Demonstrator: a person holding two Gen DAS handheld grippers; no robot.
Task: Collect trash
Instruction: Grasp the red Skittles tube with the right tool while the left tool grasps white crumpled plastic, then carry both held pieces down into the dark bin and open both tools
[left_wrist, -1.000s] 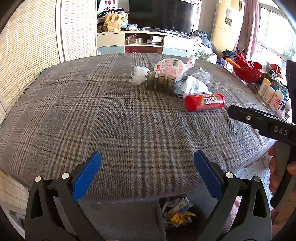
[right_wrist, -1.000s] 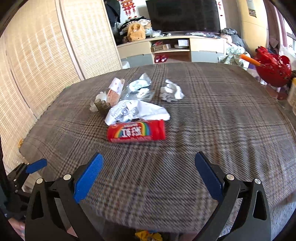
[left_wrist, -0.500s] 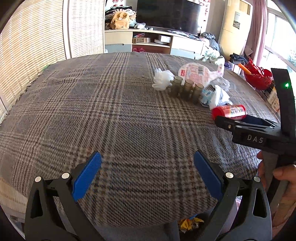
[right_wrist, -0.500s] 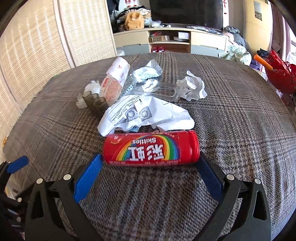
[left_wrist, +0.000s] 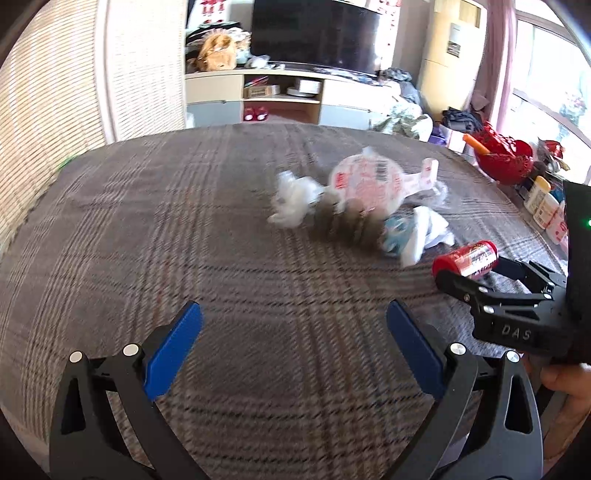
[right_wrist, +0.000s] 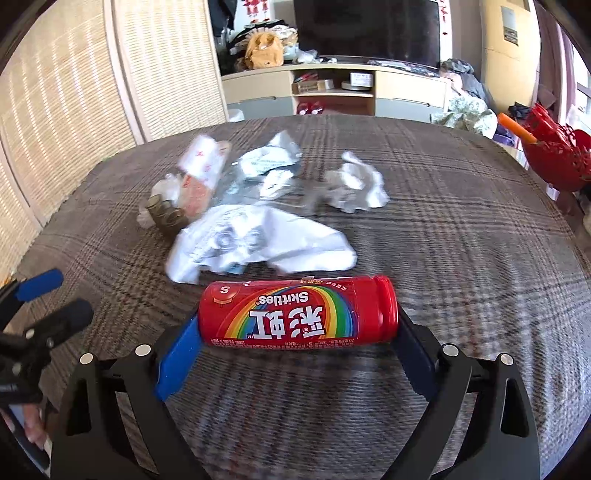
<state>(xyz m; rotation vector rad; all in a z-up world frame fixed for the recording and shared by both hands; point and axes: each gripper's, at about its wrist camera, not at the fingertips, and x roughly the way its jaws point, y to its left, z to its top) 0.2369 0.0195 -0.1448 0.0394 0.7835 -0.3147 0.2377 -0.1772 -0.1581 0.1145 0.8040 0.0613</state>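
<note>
So the right gripper (right_wrist: 295, 354) is down at the near end of the trash pile with the red Skittles tube (right_wrist: 298, 311) lying crosswise between its blue pads, one end at each pad. The jaws are closing in on it, but I honestly can't tell if the pads are pressing on the ends yet, so I wouldn't call it clamped. The tube lies flat on the plaid tablecloth (right_wrist: 461, 229). Right behind it there's a crumpled white plastic bag (right_wrist: 258, 243), then a clear wrapper (right_wrist: 266, 166), a crumpled white paper (right_wrist: 356, 186) off to the right, and on the left a pink-and-white food packet (left_wrist: 369, 181) with a row of little brown cups (right_wrist: 166, 216) beside it. The left gripper (left_wrist: 293, 347) hangs over bare cloth with its jaws wide apart and nothing between them, well short of the pile. A red basket (right_wrist: 557, 155) sits past the table's right edge.
</note>
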